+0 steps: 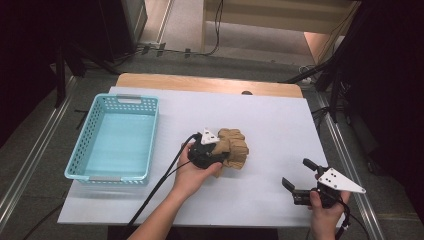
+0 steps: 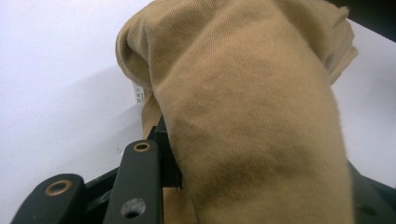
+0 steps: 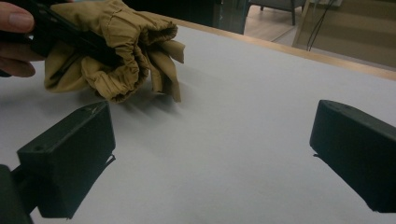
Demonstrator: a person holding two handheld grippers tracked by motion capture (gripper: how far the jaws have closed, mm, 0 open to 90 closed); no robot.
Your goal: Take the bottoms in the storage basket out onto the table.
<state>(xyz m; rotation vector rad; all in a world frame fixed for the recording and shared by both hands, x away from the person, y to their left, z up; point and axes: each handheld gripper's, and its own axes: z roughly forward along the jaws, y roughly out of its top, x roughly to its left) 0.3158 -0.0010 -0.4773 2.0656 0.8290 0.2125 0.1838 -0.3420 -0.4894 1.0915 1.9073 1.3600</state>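
Note:
A bundled tan garment [image 1: 236, 146] sits mid-table on the white sheet [image 1: 280, 120]. My left gripper [image 1: 225, 151] reaches into it from the left, its black jaws closed across the folds. In the left gripper view the tan garment [image 2: 243, 93] drapes over the jaws and hides the right one. From the right gripper view, the garment [image 3: 116, 51] hangs bunched under a dark jaw, with a hand's fingers [image 3: 16, 21] at the top left. My right gripper [image 1: 296, 172] rests near the front right of the table, its jaws wide apart with nothing between them [image 3: 210, 140].
A light blue plastic basket [image 1: 125, 98] stands empty at the table's left side. The wooden table edge [image 1: 210, 82] shows at the back. Black cables trail from both grippers toward the front. Dark stands and floor rails flank the table.

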